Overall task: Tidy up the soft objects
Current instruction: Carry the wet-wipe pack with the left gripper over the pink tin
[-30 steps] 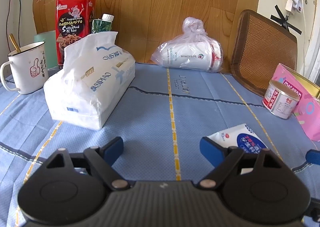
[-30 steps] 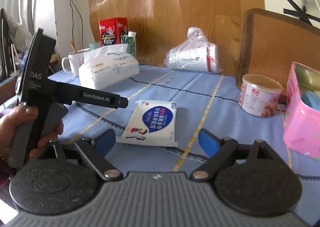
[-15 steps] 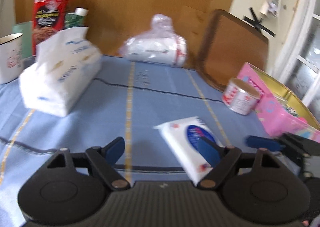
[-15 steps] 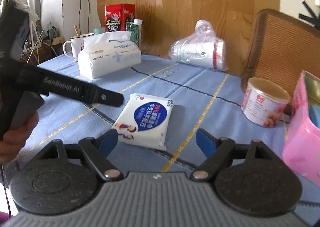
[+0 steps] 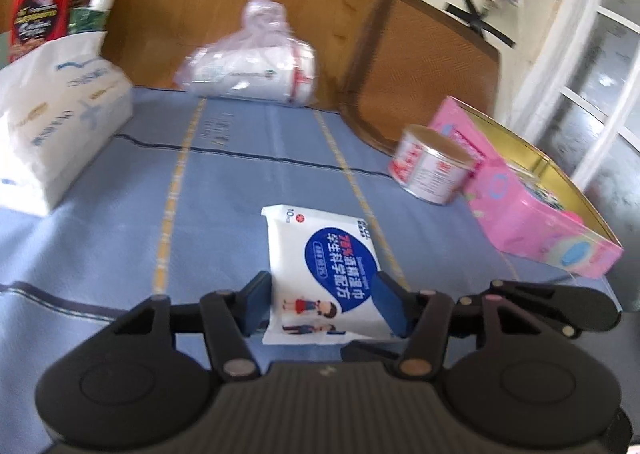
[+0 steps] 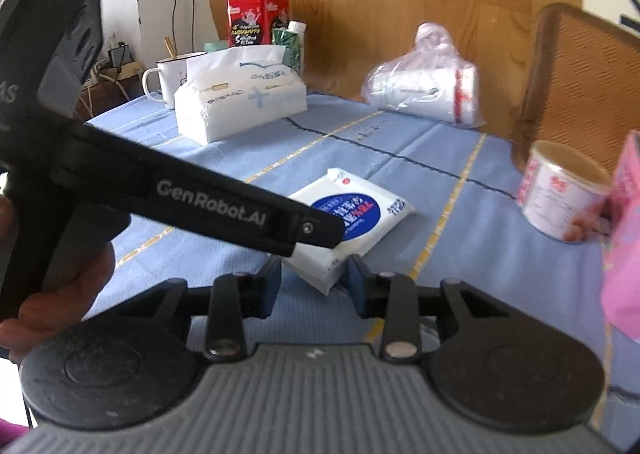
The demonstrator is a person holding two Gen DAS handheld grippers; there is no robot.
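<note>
both grippers apparently closing around wipes pack

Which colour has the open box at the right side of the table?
The box is pink outside and gold inside; the left wrist view shows it best.

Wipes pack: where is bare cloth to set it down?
Widest bare cloth: the middle, bordered by the tissue pack on the left, the bagged roll behind and the wipes pack itself. A narrower strip runs between the wipes pack and the can. Crowded: the right edge, can beside pink tin, and the back-left corner with mug and red tin.
</note>
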